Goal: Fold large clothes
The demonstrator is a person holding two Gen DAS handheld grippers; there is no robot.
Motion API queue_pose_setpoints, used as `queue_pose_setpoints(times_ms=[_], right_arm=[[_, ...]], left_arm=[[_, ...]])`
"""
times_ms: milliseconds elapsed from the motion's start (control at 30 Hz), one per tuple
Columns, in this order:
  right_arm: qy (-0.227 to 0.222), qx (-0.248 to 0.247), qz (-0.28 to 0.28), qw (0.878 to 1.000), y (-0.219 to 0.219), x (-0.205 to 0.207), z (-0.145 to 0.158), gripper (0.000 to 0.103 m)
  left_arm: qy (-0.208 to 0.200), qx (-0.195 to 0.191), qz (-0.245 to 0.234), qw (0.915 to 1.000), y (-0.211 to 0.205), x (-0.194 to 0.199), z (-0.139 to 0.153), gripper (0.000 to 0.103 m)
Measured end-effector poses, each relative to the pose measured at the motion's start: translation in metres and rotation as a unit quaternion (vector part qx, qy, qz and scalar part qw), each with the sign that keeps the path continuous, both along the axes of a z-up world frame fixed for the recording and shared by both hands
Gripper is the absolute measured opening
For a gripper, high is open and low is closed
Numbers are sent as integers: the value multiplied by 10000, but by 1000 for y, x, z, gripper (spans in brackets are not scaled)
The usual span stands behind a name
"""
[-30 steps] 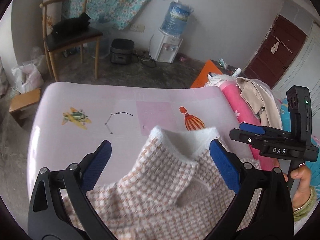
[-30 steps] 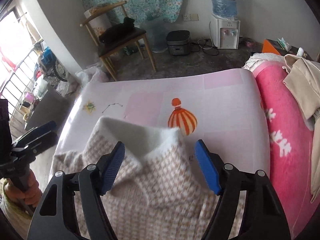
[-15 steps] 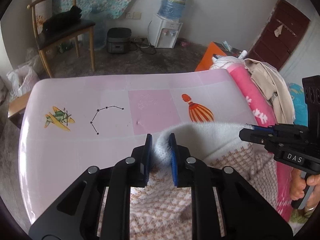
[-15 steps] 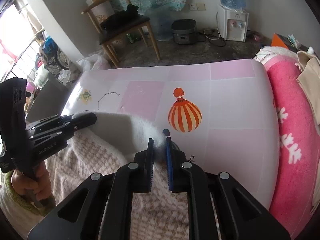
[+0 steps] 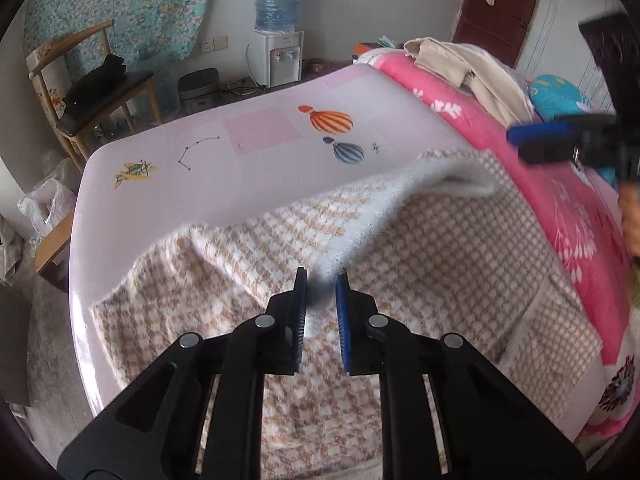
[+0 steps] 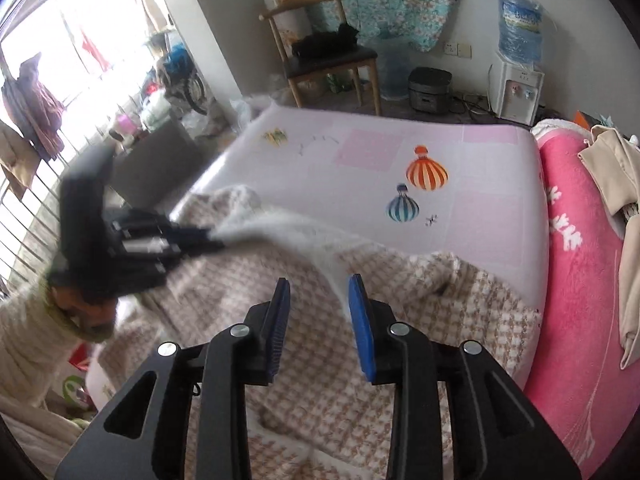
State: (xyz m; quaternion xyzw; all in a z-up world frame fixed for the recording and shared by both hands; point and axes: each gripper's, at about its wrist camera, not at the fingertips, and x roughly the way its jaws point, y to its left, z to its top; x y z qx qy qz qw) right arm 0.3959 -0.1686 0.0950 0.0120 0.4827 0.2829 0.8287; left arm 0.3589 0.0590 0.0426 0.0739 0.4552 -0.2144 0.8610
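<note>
Both tools have swung apart since earlier, spreading the checked garment [image 5: 420, 248] across the pink bed sheet [image 5: 256, 160]. Left tool [image 5: 321, 280] stays clamped on its white fleecy edge; right tool [image 6: 316, 286] is opening, fleece between its pads.

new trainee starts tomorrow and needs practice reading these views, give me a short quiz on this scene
1. True or false: the left tool is shut on the white fleecy edge of the checked garment.
2. Pick one: the bundle on the chair is A) black, B) red, C) white.
3. Fill the gap: on the sheet, the blue balloon print sits right beside an ____ striped balloon.

Key: 1 true; 2 A; 3 orange.
</note>
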Motion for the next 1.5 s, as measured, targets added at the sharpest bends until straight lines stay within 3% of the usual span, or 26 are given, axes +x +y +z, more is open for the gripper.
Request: queue_pose_setpoints(times_ms=[100,200,300,367,467,633,700,833,933,1100,1267,1400,1500], right_arm=[[489,344,-91,9982,14,33,-15,31],[1059,239,-8,9941,35,48,-61,27],[1564,101,90,9876,46,31,-104,25],[1655,-60,128,9861,45,15,-124,25],[1411,-38,142,9899,43,1,-127,25],[1240,-285,60,9919,53,-1,-125,25],[1021,-365,56,9941,59,-4,-112,25],[485,-429,-302,9974,53,9,-88,25],[333,-1175,-346,9919,49,21,-108,25],[160,-1208,-28,9925,24,-2,-114,25],[225,-1519,-260,9878,8,-13,-90,25],[-56,-1220,-125,9924,31,-11,-68,27],[-101,-1088,84,9940,62,-3,-80,27]], left_arm=[[-80,109,55,9999,-2,-6,-9,14],[-32,45,200,9998,1,-11,-13,16],[74,-131,363,9992,16,-23,-9,22],[-71,-419,416,9982,29,-35,2,23],[-310,-765,303,9961,38,-42,20,25],[-94,-1077,399,9933,8,8,17,25],[43,-963,413,9945,-9,30,6,25],[366,-304,293,9984,-36,54,-29,25],[209,-18,179,9996,-37,46,-38,27],[112,259,19,9996,-19,19,-42,27],[99,56,47,9999,4,6,-27,27],[-196,-317,197,9991,11,9,-6,28],[42,-306,384,9988,2,20,-16,30]])
